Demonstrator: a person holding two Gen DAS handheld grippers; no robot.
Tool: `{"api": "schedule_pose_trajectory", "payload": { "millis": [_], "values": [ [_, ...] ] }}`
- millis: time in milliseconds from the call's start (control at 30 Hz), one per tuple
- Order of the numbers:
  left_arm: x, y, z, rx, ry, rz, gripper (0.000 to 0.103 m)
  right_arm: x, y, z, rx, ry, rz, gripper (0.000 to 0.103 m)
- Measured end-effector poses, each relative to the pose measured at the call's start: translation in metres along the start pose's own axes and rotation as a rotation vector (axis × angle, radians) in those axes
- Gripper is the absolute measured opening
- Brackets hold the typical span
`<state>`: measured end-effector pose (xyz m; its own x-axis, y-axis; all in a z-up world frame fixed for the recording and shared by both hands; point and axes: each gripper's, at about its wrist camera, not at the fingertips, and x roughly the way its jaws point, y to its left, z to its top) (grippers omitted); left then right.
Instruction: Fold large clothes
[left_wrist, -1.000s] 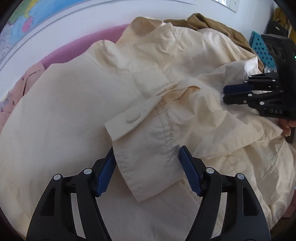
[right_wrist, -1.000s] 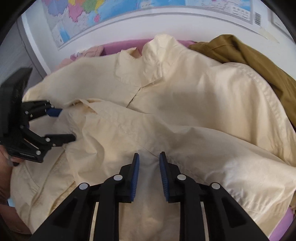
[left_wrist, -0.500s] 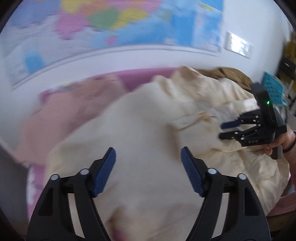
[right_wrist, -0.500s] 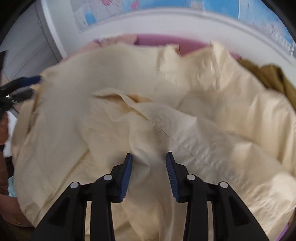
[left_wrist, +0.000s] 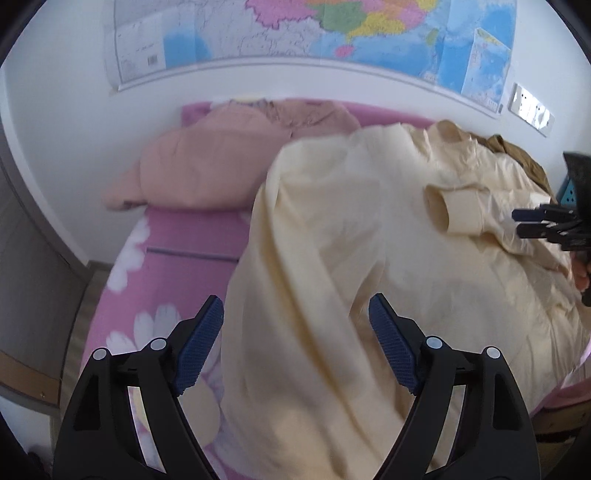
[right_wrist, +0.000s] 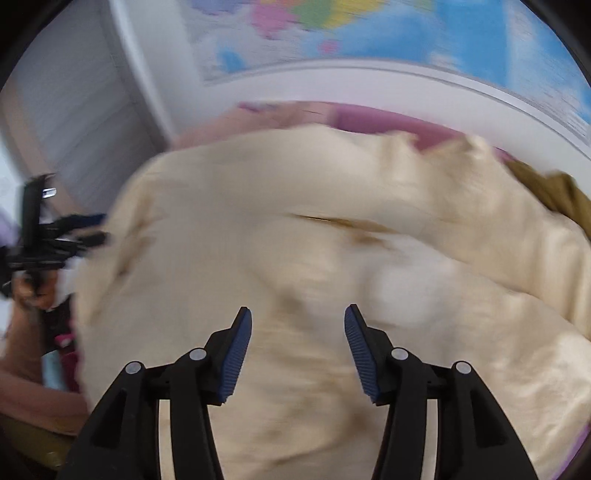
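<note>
There is print on the wall map (left_wrist: 314, 33) up at twelve o'clock, above the bed, but every place name is too small and soft to make out. A barcode block (left_wrist: 154, 59) sits near its lower left corner, digits illegible. From the right wrist the map is pure blur.

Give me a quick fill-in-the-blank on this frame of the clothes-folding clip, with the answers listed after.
1. The large cream shirt lies on a bed whose cover is ____ with white flowers.
2. On the wall behind the bed hangs a ____.
3. The cuff of the folded-over sleeve lies near the ____ gripper, seen from the left wrist.
4. Past the shirt's collar lies a ____ garment.

Answers: pink; map; right; brown
</note>
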<state>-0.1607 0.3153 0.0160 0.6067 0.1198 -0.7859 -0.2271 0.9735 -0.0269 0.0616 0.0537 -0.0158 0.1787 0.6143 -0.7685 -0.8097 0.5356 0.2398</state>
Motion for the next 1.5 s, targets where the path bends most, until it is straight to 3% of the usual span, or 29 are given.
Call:
{"api": "schedule_pose_trajectory", "payload": {
  "millis": [167,267,433,533,567,600,633,700,833,1000,1167,1267,1300,1500],
  "values": [
    [0.003,0.003,-0.011,-0.012,0.017,-0.04,0.065,0.026,0.079,0.008,-0.115,0.02,0.244,0.057],
    [0.001,0.006,-0.011,-0.029,0.008,-0.055,0.065,0.059,0.134,0.013,-0.197,0.081,0.381,0.061],
    [-0.01,0.014,-0.009,-0.058,-0.029,-0.07,0.069,0.104,0.189,0.013,-0.21,0.167,0.475,0.077],
    [-0.016,0.019,-0.009,-0.065,-0.04,-0.064,0.07,0.128,0.205,0.018,-0.209,0.197,0.47,0.08],
    [-0.017,0.02,-0.008,-0.066,-0.043,-0.058,0.07,0.135,0.207,0.019,-0.185,0.217,0.481,0.077],
    [-0.019,0.022,-0.008,-0.066,-0.047,-0.054,0.07,0.14,0.207,0.02,-0.163,0.232,0.504,0.062],
    [-0.022,0.025,-0.007,-0.068,-0.052,-0.053,0.07,0.145,0.208,0.022,-0.141,0.252,0.532,0.036],
    [-0.028,0.03,-0.006,-0.074,-0.064,-0.043,0.07,0.14,0.207,0.024,-0.134,0.256,0.553,0.01],
    [-0.052,0.045,0.001,-0.089,-0.128,-0.059,0.07,0.092,0.196,0.044,-0.137,0.158,0.614,0.004],
    [-0.083,0.053,0.013,-0.106,-0.233,-0.135,0.074,-0.006,0.16,0.082,-0.182,-0.027,0.563,0.004],
    [-0.085,0.024,0.029,-0.04,-0.262,-0.2,0.076,-0.088,0.1,0.104,-0.187,-0.148,0.365,0.004],
    [-0.072,-0.004,0.04,0.023,-0.246,-0.259,0.076,-0.111,0.058,0.103,-0.159,-0.141,0.235,0.004],
    [-0.066,-0.015,0.042,0.046,-0.237,-0.277,0.077,-0.106,0.06,0.104,-0.152,-0.13,0.213,0.004],
    [-0.01,-0.09,0.043,0.21,-0.115,-0.362,0.078,-0.085,-0.013,0.057,-0.029,0.008,0.099,0.008]
  ]
}}
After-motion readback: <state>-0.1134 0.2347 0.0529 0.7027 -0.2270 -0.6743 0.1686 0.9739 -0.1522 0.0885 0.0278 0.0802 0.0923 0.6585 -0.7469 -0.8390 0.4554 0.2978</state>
